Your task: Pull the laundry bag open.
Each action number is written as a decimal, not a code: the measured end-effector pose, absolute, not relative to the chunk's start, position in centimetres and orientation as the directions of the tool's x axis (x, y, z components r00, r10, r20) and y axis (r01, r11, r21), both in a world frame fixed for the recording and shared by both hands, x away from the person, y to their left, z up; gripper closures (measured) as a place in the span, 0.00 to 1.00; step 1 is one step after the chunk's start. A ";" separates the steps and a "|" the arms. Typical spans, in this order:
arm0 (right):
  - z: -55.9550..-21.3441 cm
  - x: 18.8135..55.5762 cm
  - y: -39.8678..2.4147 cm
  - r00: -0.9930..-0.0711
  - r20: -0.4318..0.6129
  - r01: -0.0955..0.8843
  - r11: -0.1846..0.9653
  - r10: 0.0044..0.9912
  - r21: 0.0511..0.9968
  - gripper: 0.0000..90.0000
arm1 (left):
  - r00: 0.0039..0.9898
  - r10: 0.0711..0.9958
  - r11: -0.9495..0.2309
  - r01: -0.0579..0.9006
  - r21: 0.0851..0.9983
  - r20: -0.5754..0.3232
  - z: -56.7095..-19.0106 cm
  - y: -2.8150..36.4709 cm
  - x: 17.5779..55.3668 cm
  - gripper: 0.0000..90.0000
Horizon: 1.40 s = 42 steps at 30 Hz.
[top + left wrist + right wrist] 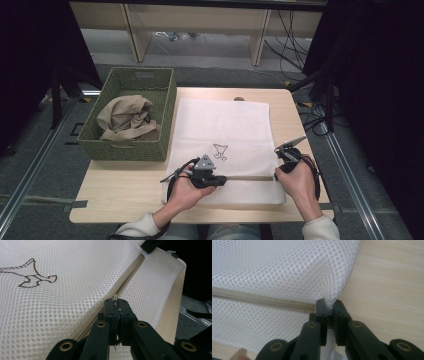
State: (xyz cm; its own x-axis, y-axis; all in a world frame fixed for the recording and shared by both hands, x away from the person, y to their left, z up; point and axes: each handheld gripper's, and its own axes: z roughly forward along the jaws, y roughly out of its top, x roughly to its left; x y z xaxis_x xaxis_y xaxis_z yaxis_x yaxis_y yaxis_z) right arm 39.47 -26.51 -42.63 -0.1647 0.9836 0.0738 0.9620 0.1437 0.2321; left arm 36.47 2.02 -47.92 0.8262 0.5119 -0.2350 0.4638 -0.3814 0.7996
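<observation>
A white mesh laundry bag (222, 145) lies flat on the light wooden table (125, 195), covering most of the table's middle and right part. A small dark outline figure (220, 151) is stitched on the bag's upper face. A beige zipper (247, 177) runs across the bag near the edge closest to the person, parallel to that edge.

The left gripper (220, 179), held in the person's left hand (187, 192), rests on the bag at the left part of the zipper line. In the left gripper view its jaws are closed together on the zipper pull (115, 299), which sits pinched between the tips; the zipper (130, 275) runs away from the jaws toward the far corner of the bag.

The right gripper (276, 175), held in the right hand (299, 184), sits at the bag's right edge, level with the zipper's end. In the right gripper view its jaws are nearly closed and pinch a fold of the mesh (329, 305) at the bag's edge, just beside the zipper's end (309, 308), with bare table (392, 290) to the side.

A green woven basket (122, 150) stands at the left of the table, touching or just beside the bag's left edge. A crumpled tan cloth (125, 117) lies inside it.
</observation>
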 end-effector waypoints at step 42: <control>-42.8 39.5 -26.7 -0.147 0.083 0.967 0.126 0.986 0.220 0.95 | 0.805 0.546 -0.359 0.474 0.804 -0.231 -48.0 4.5 35.8 0.96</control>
State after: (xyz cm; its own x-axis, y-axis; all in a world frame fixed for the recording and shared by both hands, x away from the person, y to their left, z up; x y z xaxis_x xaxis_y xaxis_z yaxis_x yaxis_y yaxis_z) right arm 39.46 -26.68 -42.80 -0.1470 0.9857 0.0827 0.9673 0.1257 0.2204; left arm 35.78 4.50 -47.99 0.8053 0.5461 -0.2307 0.4740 -0.3595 0.8038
